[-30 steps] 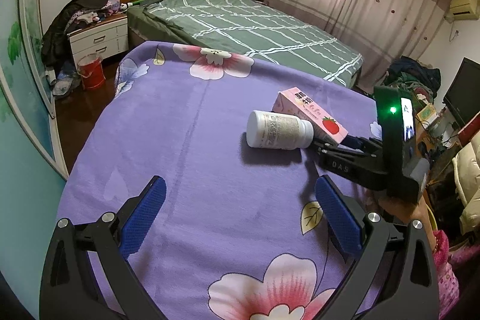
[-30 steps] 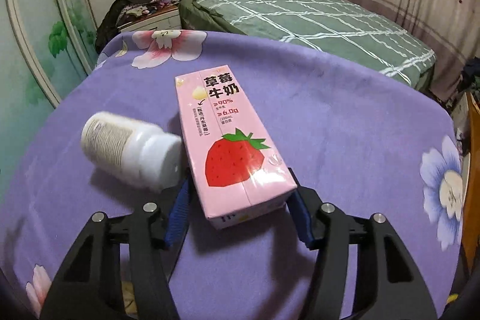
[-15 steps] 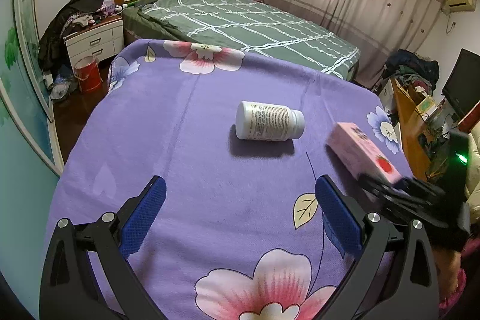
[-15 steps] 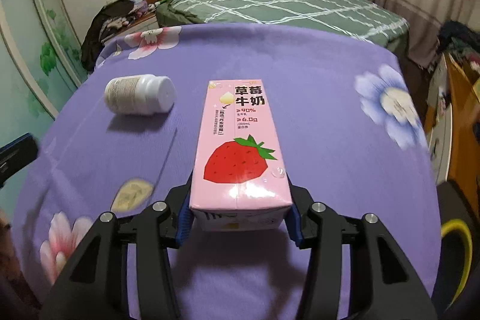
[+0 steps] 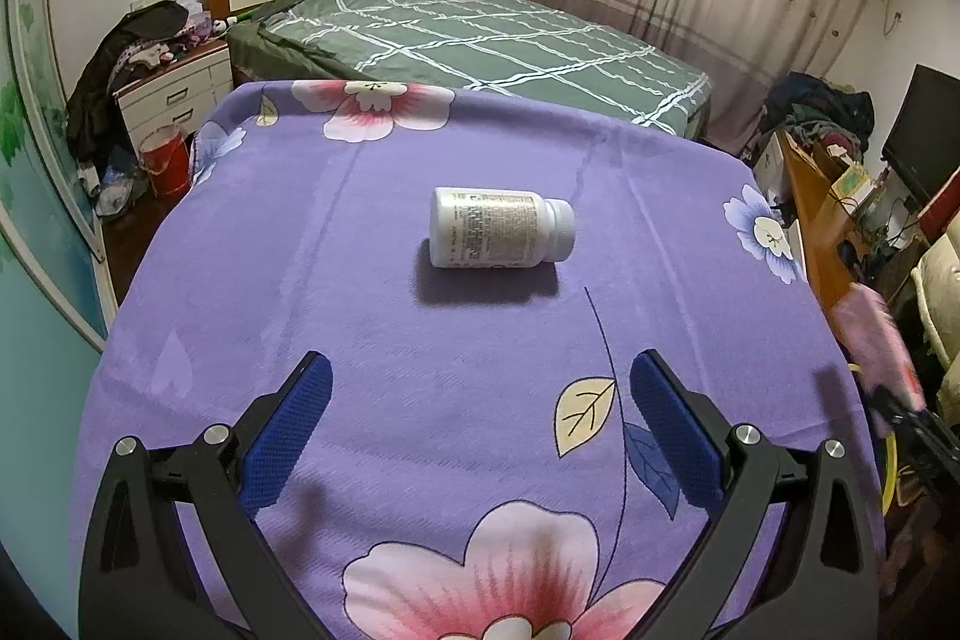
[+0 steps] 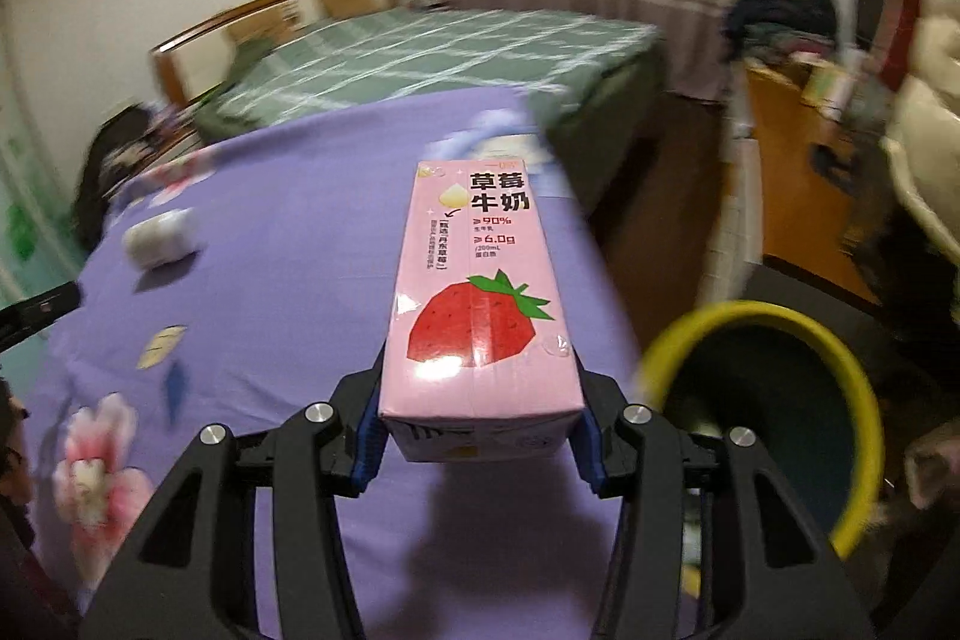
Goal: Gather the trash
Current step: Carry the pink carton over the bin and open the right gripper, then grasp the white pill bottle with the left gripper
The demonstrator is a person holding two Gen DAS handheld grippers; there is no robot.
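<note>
A white pill bottle (image 5: pixel 501 227) lies on its side near the middle of a worktop covered by a purple floral cloth (image 5: pixel 300 244), cap pointing right. The left gripper (image 5: pixel 480 394) hovers near the worktop's front edge, jaws spread wide, well apart from the bottle.

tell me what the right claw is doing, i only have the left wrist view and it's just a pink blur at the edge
Observer: The right claw is shut on a pink strawberry milk carton, held flat between its pads.
Operator: where's it taking that
Observer: A yellow-rimmed bin sits just off the table's right edge, beside the carton.
Operator: is the carton over the bin yet
Observer: No, it is over the purple tablecloth, left of the bin's rim.
Operator: anything in the bin
Observer: Its inside looks dark; I cannot tell the contents.
</note>
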